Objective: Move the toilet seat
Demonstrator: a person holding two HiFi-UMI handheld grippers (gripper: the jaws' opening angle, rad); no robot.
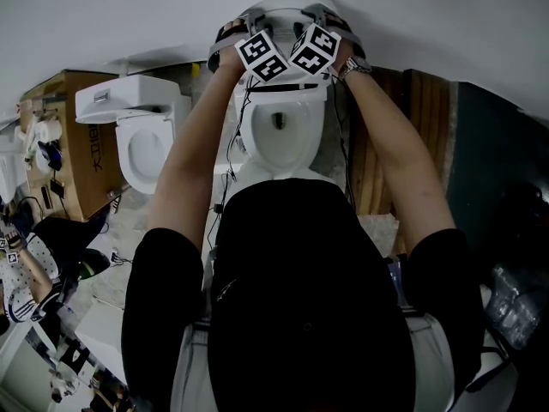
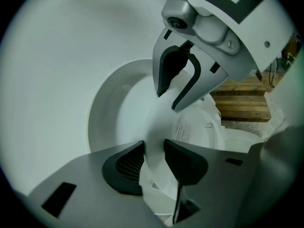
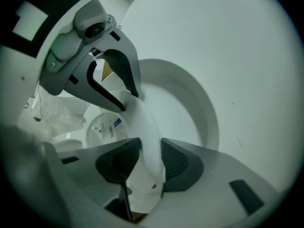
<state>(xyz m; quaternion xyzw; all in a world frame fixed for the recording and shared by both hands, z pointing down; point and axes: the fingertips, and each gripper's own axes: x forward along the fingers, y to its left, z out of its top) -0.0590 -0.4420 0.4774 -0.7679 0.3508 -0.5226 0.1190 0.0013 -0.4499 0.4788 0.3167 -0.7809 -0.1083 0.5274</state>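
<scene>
Left gripper and right gripper fingers pinch raised toilet seat, second toilet nearby.

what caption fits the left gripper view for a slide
Left gripper and right gripper clamp the raised toilet seat edge.

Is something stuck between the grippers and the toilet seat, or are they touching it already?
Nothing visible stands in the way. The left gripper and the right gripper are side by side, and each already has its jaws closed on the thin white edge of the toilet seat.
</scene>
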